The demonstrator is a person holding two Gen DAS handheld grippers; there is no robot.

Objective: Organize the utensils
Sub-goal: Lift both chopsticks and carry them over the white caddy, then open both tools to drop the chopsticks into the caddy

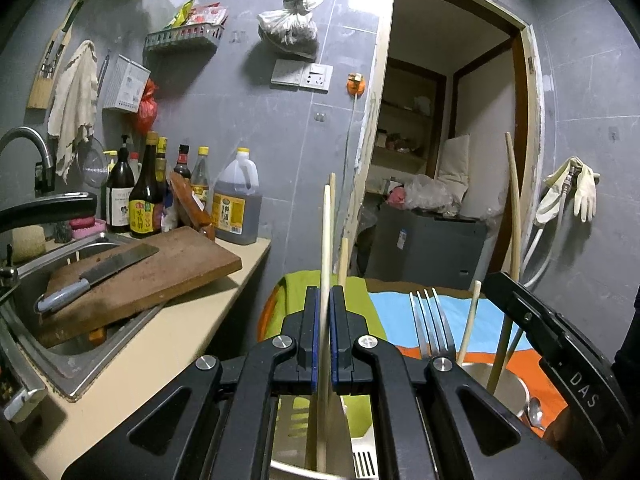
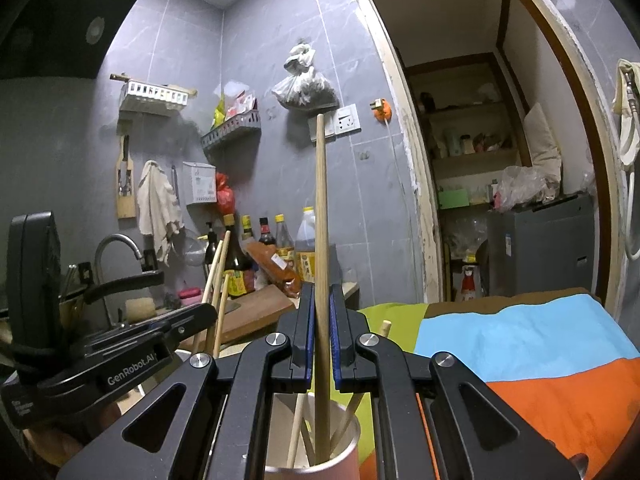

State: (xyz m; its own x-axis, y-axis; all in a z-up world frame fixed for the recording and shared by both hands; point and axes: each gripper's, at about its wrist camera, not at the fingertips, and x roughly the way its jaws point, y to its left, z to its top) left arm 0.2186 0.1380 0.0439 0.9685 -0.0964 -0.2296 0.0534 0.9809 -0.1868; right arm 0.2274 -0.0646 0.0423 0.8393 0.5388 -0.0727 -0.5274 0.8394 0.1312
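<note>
A: Left wrist view: what is the left gripper (image 1: 325, 300) doing?

B: Its blue-padded jaws are clamped on a pale, slender wooden chopstick (image 1: 326, 236) standing upright, the lower end down in a shiny metal utensil holder (image 1: 362, 460) below the gripper. A steel fork (image 1: 430, 320) stands in a second metal cup (image 1: 508, 384) to the right, on the striped green, blue and orange cloth (image 1: 394, 308).

A: And the right gripper (image 2: 322, 320)?

B: Closed on a thicker brown wooden stick (image 2: 321, 240), upright, whose foot sits in a pink-walled cup (image 2: 340, 468) with other chopsticks.
</note>
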